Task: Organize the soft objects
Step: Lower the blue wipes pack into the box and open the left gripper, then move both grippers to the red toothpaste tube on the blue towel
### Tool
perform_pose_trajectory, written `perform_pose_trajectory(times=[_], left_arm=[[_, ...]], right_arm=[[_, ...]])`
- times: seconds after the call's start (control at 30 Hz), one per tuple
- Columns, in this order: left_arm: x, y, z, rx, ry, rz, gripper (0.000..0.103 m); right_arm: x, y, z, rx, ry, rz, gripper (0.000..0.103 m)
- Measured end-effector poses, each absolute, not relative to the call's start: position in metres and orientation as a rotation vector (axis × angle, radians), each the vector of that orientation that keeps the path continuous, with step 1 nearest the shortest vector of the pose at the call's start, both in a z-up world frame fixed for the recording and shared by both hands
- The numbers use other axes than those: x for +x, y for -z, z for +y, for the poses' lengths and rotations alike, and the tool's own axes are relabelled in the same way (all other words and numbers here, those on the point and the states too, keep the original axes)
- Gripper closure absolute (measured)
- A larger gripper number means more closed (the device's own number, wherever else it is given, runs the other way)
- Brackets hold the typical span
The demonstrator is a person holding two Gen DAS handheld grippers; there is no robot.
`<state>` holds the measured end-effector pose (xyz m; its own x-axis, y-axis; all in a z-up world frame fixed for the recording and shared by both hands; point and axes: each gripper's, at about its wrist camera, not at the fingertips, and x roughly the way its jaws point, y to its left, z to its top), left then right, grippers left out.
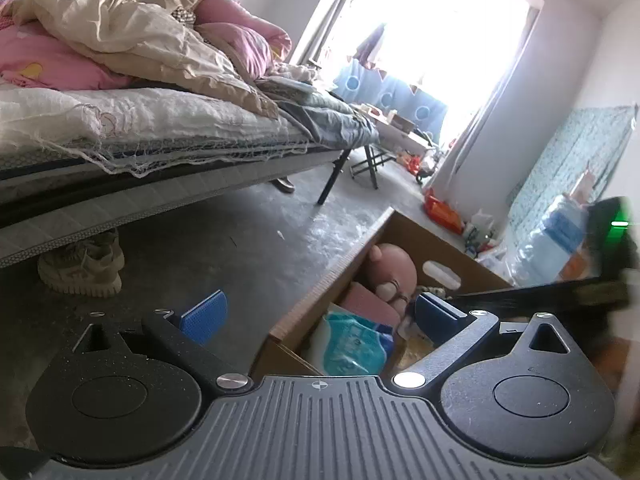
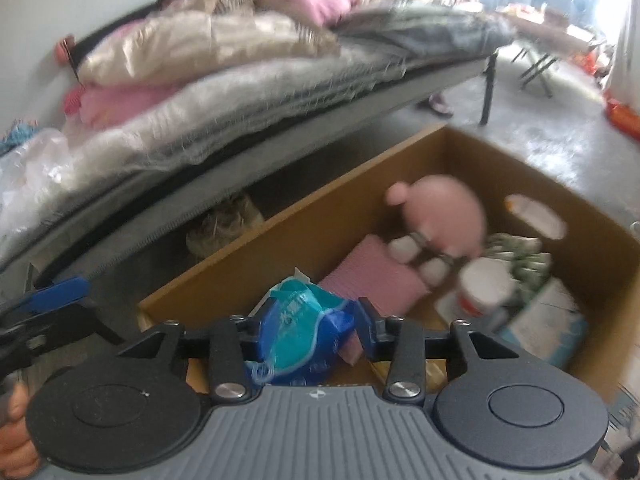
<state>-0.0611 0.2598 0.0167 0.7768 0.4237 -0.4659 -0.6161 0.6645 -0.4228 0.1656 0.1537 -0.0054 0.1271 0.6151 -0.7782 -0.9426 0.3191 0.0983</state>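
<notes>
A cardboard box (image 2: 248, 256) stands on the floor beside the bed; it also shows in the left wrist view (image 1: 320, 296). In it lie a pink plush toy (image 2: 444, 212), a pink cloth (image 2: 372, 280), a white tub (image 2: 484, 288) and several packs. My right gripper (image 2: 308, 332) is shut on a blue and teal soft pack (image 2: 304, 320), held over the box's near corner. The same pack shows in the left wrist view (image 1: 352, 344). My left gripper (image 1: 320, 312) is open and empty, over the box's left wall and the floor.
A bed (image 1: 160, 120) piled with quilts runs along the left. A sneaker (image 1: 84, 268) sits under it. A folding table (image 1: 384, 128) and clutter stand by the bright window. Bags and packs (image 1: 560, 236) line the right wall.
</notes>
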Motion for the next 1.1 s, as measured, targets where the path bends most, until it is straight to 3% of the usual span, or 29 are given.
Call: perform_pose_trajectory(times=[0.2, 0.4, 0.8, 0.9, 1.1], left_arm=[[-0.065, -0.01, 0.27, -0.6, -0.638, 0.33, 0.002], [-0.069, -0.004, 0.275, -0.618, -0.634, 0.333, 0.002], [-0.069, -0.013, 0.265, -0.588, -0.66, 0.314, 0.002], [-0.072, -0.017, 0.261, -0.576, -0.662, 0.312, 0.002], [-0.069, -0.025, 0.246, -0.553, -0.643, 0.321, 0.002]], right_arm=[[0.184, 0.048, 0.209, -0.495, -1.214, 0.944, 0.061], [0.184, 0.076, 0.204, -0.531, -1.172, 1.103, 0.06], [0.187, 0.052, 0.186, -0.4, -1.215, 0.996, 0.06], [0.189, 0.022, 0.157, -0.32, -1.227, 0.926, 0.052], [0.161, -0.041, 0.039, -0.18, -1.209, 0.689, 0.023]])
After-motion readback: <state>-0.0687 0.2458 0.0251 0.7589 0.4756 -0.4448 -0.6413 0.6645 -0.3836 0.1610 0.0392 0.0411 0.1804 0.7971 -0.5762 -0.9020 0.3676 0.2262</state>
